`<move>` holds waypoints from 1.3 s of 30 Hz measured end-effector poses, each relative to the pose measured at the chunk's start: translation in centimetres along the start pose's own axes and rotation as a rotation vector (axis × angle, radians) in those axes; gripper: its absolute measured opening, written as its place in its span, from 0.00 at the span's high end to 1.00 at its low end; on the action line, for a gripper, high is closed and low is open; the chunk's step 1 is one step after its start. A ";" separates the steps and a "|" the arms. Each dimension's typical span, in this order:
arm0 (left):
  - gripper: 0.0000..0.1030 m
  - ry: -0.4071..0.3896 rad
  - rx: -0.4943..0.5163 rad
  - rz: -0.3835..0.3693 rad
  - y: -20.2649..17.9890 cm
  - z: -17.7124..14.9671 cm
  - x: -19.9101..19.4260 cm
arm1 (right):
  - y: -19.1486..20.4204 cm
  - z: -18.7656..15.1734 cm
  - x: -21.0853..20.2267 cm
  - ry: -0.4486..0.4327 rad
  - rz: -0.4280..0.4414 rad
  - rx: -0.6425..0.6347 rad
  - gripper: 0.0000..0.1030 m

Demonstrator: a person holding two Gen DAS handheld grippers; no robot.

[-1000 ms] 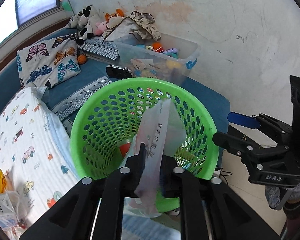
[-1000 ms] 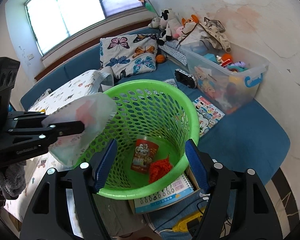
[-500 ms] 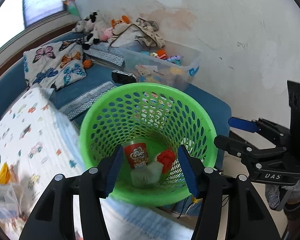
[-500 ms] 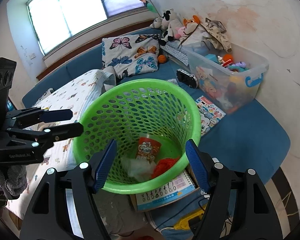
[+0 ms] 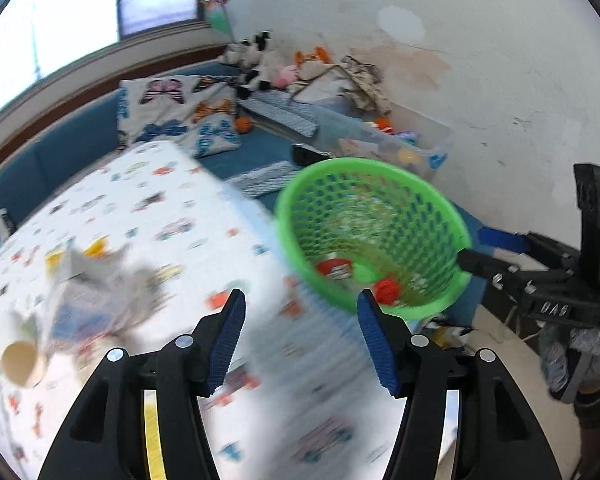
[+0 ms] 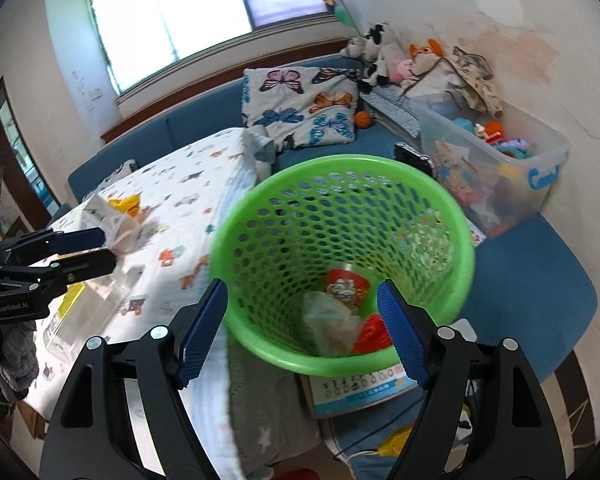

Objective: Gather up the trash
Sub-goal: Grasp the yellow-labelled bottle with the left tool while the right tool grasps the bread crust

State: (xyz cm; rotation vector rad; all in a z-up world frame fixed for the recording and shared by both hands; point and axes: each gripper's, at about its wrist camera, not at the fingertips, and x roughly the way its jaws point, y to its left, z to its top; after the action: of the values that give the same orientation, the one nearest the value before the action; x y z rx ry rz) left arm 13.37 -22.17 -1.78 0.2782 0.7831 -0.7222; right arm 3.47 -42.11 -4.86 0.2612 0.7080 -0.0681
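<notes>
Swinging away from the green basket [image 5: 374, 236] since half a second ago, the left gripper [image 5: 300, 340] is now facing the patterned bedspread [image 5: 148, 216], and motion blur is smearing the litter [image 5: 92, 292] and cardboard tube [image 5: 18, 362] lying there. Its fingers are spread wide, gripping nothing. The right gripper [image 6: 302, 330] is likewise gaping empty before the basket, which is holding a crumpled bag [image 6: 328, 328], a red cup [image 6: 346, 286] and a red scrap [image 6: 374, 330]. Beyond, a clear bin [image 6: 496, 168] is holding toys.
</notes>
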 end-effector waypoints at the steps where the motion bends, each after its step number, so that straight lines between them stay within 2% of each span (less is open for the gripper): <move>1: 0.44 0.000 -0.007 0.014 0.8 -0.5 -0.5 | 0.4 0.0 0.0 -0.001 0.005 -0.005 0.25; 5: 0.40 0.008 -0.030 0.068 3.4 -2.4 -1.8 | 1.9 0.1 0.2 -0.002 0.024 -0.026 0.24; 9: 0.38 0.057 -0.046 0.122 5.8 -4.3 -1.7 | 3.0 0.2 0.6 0.003 0.044 -0.039 0.24; 12: 0.34 0.095 -0.057 0.129 6.9 -5.4 -1.3 | 4.0 0.1 1.0 0.011 0.056 -0.054 0.24; 21: 0.34 0.181 -0.064 0.147 8.3 -6.9 1.4 | 5.1 -0.1 1.6 0.023 0.066 -0.069 0.24; 27: 0.45 0.220 -0.072 0.139 8.6 -7.4 2.8 | 5.3 -0.3 2.3 0.042 0.072 -0.067 0.24; 31: 0.58 0.217 -0.079 0.104 8.3 -7.4 2.9 | 5.8 -0.5 2.7 0.053 0.079 -0.075 0.24; 39: 0.58 0.170 -0.094 0.091 8.4 -7.4 1.0 | 6.9 -0.7 3.0 0.060 0.099 -0.089 0.24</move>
State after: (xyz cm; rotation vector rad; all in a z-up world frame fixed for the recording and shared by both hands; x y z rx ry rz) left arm 15.57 -12.97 -7.80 0.2902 0.9571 -0.5794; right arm 6.28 -35.20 -5.84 0.2137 0.7550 0.0660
